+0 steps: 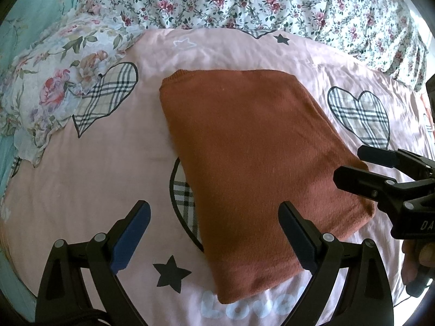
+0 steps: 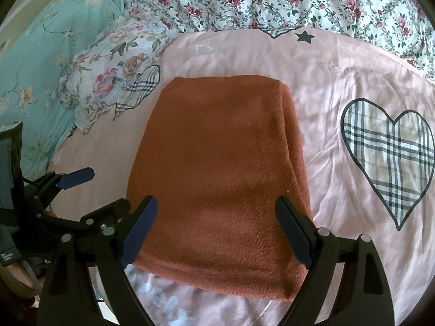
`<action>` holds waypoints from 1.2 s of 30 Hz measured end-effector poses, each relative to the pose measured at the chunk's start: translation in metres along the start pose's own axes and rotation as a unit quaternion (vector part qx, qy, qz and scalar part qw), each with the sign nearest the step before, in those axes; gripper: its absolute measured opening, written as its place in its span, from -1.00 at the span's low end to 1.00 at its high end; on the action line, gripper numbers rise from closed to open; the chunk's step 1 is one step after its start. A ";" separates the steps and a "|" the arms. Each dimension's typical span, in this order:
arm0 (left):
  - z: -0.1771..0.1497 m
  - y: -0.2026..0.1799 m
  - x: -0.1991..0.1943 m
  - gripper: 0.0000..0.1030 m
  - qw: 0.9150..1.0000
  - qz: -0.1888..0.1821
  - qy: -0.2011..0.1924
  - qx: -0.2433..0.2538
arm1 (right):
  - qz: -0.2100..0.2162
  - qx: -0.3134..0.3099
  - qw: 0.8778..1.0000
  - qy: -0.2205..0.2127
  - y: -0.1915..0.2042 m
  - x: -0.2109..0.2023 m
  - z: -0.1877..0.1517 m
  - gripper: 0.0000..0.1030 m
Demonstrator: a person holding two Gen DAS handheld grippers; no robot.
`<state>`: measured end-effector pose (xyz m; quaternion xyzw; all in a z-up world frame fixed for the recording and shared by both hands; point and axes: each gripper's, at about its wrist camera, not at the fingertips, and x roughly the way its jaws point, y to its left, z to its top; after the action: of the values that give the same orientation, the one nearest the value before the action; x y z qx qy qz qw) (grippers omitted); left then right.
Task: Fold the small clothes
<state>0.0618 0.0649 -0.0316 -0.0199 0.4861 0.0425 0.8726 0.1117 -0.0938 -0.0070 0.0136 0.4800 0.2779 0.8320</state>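
Observation:
A rust-orange knit garment (image 1: 250,157) lies folded into a neat rectangle on the pink bedsheet (image 1: 81,179); it also shows in the right wrist view (image 2: 217,168). My left gripper (image 1: 214,233) is open and empty, hovering over the garment's near left corner. My right gripper (image 2: 217,231) is open and empty, straddling the garment's near edge from above. The right gripper also shows at the right edge of the left wrist view (image 1: 353,168), open. The left gripper shows at the left of the right wrist view (image 2: 100,190), open.
The pink sheet (image 2: 339,87) has plaid hearts, black stars and lettering. A floral pillow (image 1: 54,89) lies at the left. A rose-print quilt (image 1: 258,2) runs along the back. A teal floral blanket (image 2: 40,62) lies at the far left.

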 end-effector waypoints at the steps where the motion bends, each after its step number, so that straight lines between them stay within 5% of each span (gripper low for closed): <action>1: 0.000 0.000 0.000 0.85 1.000 0.001 -0.002 0.000 | 0.000 -0.001 1.000 0.000 0.000 0.000 0.000 0.71; 36: 0.001 0.009 -0.001 0.85 1.000 -0.003 -0.021 -0.009 | -0.013 0.024 1.000 -0.007 -0.006 0.011 -0.004 0.71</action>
<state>0.0611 0.0737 -0.0303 -0.0288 0.4669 0.0446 0.8827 0.1157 -0.0949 -0.0198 0.0291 0.4812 0.2551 0.8382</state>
